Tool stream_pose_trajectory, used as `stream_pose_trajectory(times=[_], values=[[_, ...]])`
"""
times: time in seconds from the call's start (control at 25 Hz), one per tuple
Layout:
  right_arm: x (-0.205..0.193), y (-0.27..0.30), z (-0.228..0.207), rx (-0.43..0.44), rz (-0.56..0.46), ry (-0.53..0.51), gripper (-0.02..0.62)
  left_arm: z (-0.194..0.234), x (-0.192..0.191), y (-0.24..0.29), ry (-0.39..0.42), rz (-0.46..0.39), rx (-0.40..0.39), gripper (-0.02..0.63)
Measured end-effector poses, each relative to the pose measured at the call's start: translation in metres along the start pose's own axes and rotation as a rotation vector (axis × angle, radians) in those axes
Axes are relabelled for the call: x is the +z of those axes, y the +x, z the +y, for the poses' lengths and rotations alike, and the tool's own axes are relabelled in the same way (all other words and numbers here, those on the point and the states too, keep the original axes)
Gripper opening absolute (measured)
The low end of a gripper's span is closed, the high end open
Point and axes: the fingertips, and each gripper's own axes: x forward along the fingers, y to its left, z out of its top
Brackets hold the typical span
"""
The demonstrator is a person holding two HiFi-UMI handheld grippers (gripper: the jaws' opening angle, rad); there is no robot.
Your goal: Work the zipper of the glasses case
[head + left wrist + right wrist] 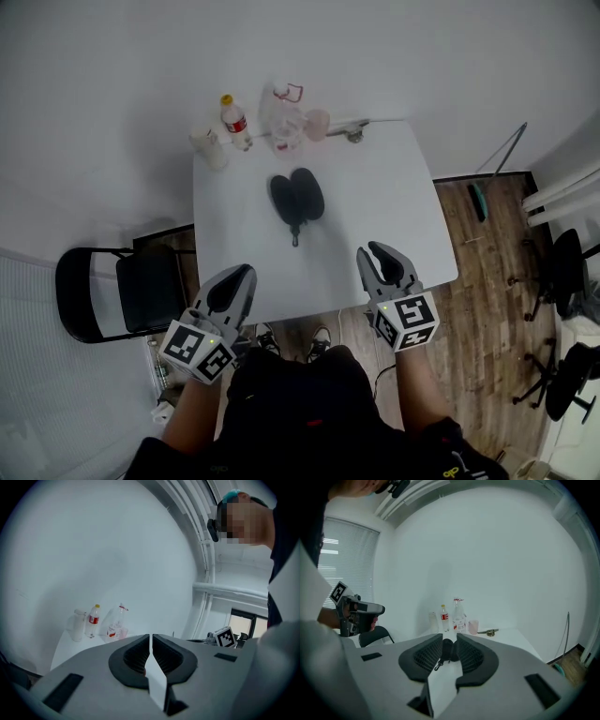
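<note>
Grey left tool [245, 275], at seven o'clock, is clenched on nothing. Black oval glasses case [296, 197] lies mid white tabletop [380, 187], well apart from both tools. Grey right tool [375, 252], at five o'clock, is slightly released, empty.

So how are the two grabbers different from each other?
The left gripper has its jaws pressed together; the right gripper has them a little apart. Nothing shows between the left gripper's jaws, but through the right gripper's gap you see the black glasses case, farther off on the table. Both are grey and black, and neither touches the case.
</note>
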Motion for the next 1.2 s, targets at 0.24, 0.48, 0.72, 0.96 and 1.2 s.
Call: stream_pose_trajectory(times=[0.24,0.48,0.72,0.96,1.2], values=[[-0.007,0.059,-0.003,-0.017,0.076,-0.012,0.154,0.040,0.005,0.004,-0.001,0.014,-0.005,0.037],[-0.042,0.132,-0.011,-0.012,0.189,0.026,0.216,0.075,-0.001,-0.010,-0.021,0.030,0.024,0.037],[-0.105,0.204,-0.031,-0.025,0.380,0.007,0.222,0.100,-0.007,-0.022,-0.036,0.050,0.059,0.037],[-0.146,0.250,-0.052,-0.072,0.489,0.009,0.222,0.115,-0.024,-0.033,-0.063,0.087,0.081,0.037],[-0.158,0.271,-0.063,-0.111,0.495,0.046,0.060,0.130,-0.032,-0.036,-0.077,0.084,0.094,0.037]])
